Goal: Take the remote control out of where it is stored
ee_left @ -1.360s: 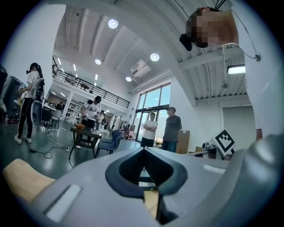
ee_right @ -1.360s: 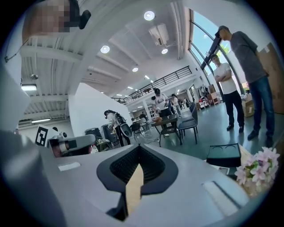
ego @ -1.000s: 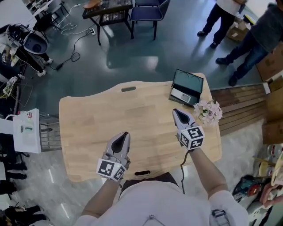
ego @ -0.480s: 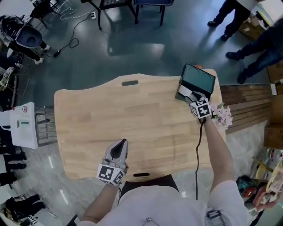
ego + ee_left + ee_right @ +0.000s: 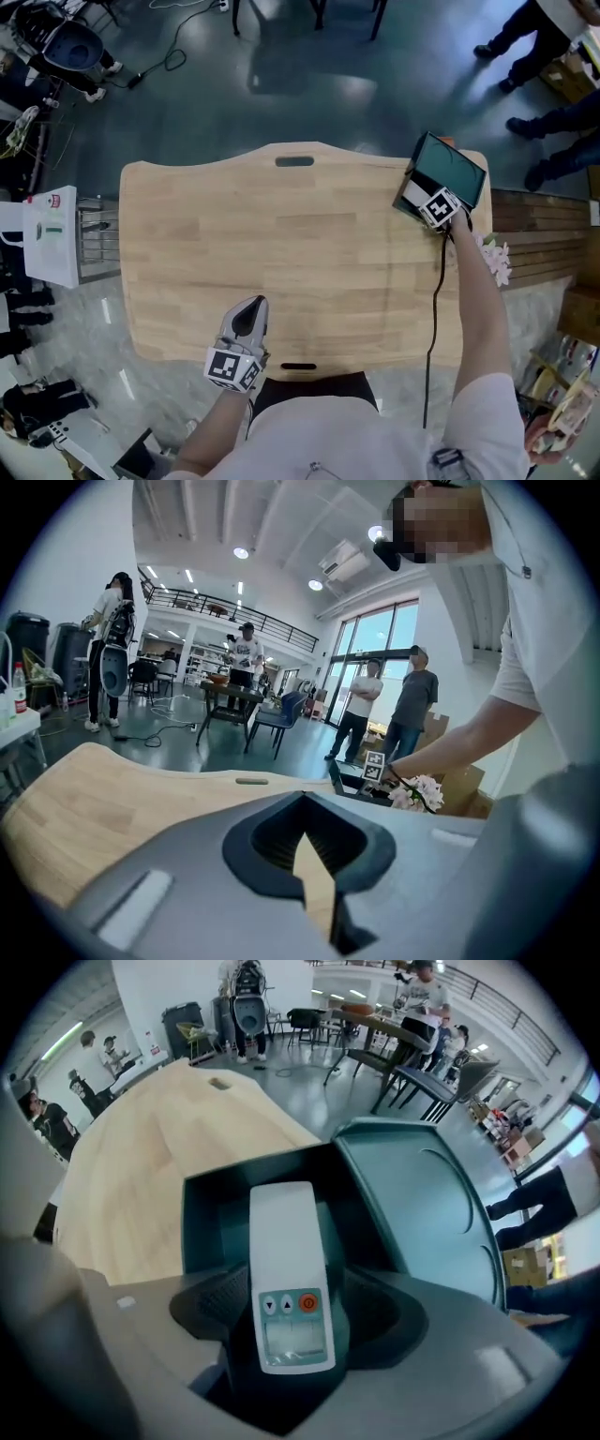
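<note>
Right gripper [image 5: 292, 1309]: jaws just opening, wide, one white plastic remote control [image 5: 284, 1241] between them, inside one dark green open case [image 5: 422, 1204]. Left gripper [image 5: 302, 874]: closed.

White remote control [image 5: 286, 1260] in open teal case [image 5: 422, 1204], between right gripper [image 5: 295, 1321] jaws just opening

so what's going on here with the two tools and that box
A person works at a wooden table with a tool in each hand. The right tool points down into an open dark green box at the table's far right corner. Its jaws have just been opening and straddle the white remote control lying inside, not gripping it yet. The left tool is shut and empty over the table's near edge.
</note>
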Available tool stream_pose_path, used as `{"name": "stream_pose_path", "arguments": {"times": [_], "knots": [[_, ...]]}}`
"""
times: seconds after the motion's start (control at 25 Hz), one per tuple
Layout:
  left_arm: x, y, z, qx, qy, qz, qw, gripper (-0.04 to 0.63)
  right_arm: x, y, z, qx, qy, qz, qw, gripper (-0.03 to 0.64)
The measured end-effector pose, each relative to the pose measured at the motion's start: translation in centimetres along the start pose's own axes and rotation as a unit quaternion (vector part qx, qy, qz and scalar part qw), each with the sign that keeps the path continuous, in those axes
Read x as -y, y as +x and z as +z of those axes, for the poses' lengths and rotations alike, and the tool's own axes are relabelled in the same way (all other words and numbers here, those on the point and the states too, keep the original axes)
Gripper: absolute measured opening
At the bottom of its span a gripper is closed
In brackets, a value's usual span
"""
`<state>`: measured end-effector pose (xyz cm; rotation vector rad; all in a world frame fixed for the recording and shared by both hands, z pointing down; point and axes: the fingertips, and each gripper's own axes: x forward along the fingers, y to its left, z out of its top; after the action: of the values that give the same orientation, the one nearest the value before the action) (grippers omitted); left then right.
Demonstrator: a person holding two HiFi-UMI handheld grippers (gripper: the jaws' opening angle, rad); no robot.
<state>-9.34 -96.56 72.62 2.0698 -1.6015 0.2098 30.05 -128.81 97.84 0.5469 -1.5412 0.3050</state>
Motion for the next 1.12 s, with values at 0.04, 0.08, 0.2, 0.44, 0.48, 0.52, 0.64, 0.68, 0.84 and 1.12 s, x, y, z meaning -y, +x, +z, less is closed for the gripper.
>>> {"name": "stream_pose_path", "arguments": {"times": [0.04,0.08,0.2,0.44,0.48,0.52,0.64,0.68,0.84,1.12], "knots": [[-0.1,-0.2,-0.1,-0.002,-0.001,0.004,1.0,0.0,0.3,0.3,-0.2,-0.016,-0.01,-0.005,1.0,0.337],[-0.3,-0.4,-0.2,-0.003,-0.002,0.008,1.0,0.001,0.1,0.7,0.0,-0.02,-0.016,0.001,1.0,0.336],[-0.6,-1.0,-0.8,-0.005,-0.005,0.015,0.9999,0.0,-1.2,1.9,1.1,0.001,-0.019,0.05,0.999,0.322],[-0.3,-1.0,-0.6,0.003,-0.011,0.011,0.9999,0.0,-1.4,1.8,1.2,-0.014,-0.027,0.057,0.998,0.305],[-0.2,-1.0,-0.4,0.005,-0.01,0.009,0.9999,0.0,-1.4,1.8,1.3,-0.015,-0.027,0.056,0.998,0.304],[-0.2,-0.9,-0.3,0.008,-0.009,0.008,0.9999,0.0,-1.4,1.8,1.3,-0.016,-0.026,0.054,0.998,0.304],[-0.1,-1.2,-0.2,0.014,-0.006,0.003,0.9999,0.0,-0.7,1.3,0.9,-0.024,-0.031,0.023,0.999,0.301],[0.0,-1.3,-0.1,0.014,-0.005,0.002,0.9999,0.0,-0.4,0.8,0.7,-0.027,-0.034,0.009,0.999,0.299],[-0.1,-1.9,-0.2,0.021,0.0,-0.001,0.9998,0.0,-2.3,-1.6,1.3,0.007,-0.021,0.039,0.999,0.287],[1.0,-3.0,1.8,0.043,0.021,-0.022,0.9986,0.0,-3.0,-9.0,0.6,0.081,0.015,0.026,0.996,0.284]]}}
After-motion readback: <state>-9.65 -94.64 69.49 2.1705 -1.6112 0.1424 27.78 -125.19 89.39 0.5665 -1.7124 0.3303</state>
